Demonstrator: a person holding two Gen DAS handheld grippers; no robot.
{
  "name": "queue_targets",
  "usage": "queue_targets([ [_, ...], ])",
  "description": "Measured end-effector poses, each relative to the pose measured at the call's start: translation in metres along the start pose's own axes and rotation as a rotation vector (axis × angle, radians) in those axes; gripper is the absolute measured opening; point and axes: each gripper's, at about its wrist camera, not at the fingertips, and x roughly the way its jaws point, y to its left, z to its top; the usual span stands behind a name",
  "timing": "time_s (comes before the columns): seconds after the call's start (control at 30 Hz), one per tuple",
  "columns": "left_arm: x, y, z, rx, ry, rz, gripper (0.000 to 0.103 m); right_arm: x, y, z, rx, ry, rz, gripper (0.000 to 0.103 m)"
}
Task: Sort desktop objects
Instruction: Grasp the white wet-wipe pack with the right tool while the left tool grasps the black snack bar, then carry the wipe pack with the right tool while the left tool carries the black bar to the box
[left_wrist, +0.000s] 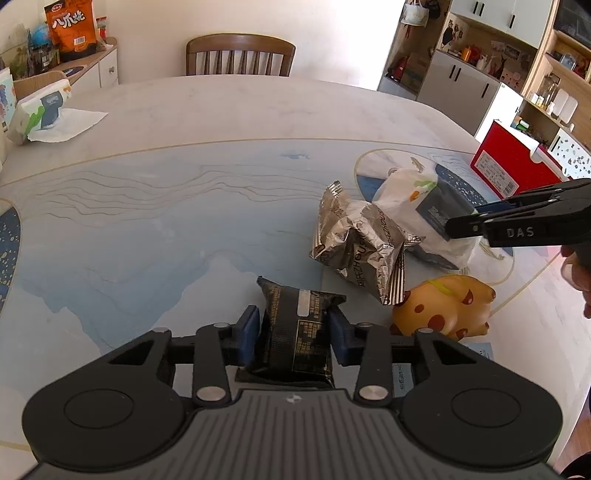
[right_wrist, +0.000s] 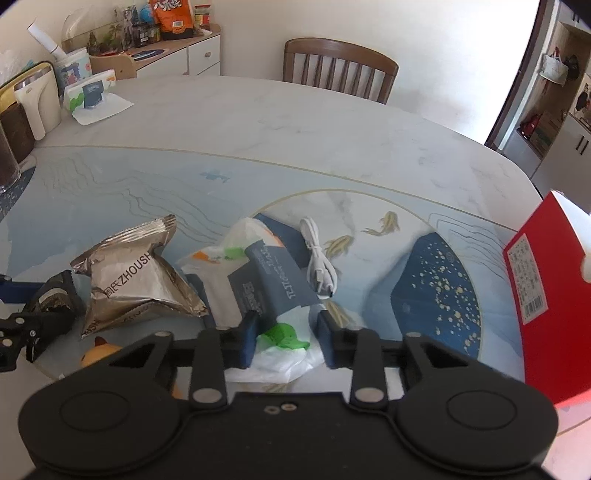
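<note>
My left gripper (left_wrist: 293, 330) is shut on a black snack packet (left_wrist: 297, 325), held above the table; the packet also shows at the left in the right wrist view (right_wrist: 55, 295). A silver foil snack bag (left_wrist: 360, 245) lies just beyond it, also in the right wrist view (right_wrist: 136, 273). An orange spotted pig toy (left_wrist: 447, 306) sits to its right. My right gripper (right_wrist: 286, 332) is open, its fingers on either side of a white tissue pack with a dark label (right_wrist: 266, 288). It also shows in the left wrist view (left_wrist: 469, 225). A white USB cable (right_wrist: 319, 262) lies beside the pack.
A red box (right_wrist: 546, 291) stands at the table's right edge. A tissue pack with a loose tissue (left_wrist: 44, 114) lies at the far left. A wooden chair (left_wrist: 240, 55) stands behind the table. Jars and cups (right_wrist: 33, 107) stand at the left edge.
</note>
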Motion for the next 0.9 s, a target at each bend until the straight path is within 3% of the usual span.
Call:
queue_targets([
  [0.17,-0.001,0.001,0.000,-0.007,-0.008,-0.002,0.034,-0.010,-0.004,-0.004,-0.002,-0.003,-0.001,0.016],
  [0.37,-0.001,0.001,0.000,-0.009,-0.010,-0.004,0.033,-0.022,-0.009,-0.012,0.004,0.003,0.005,0.010],
  [0.9,-0.021,0.001,-0.001,-0.027,-0.036,-0.014,0.033,-0.061,-0.032,-0.042,0.058,0.001,-0.005,0.008],
])
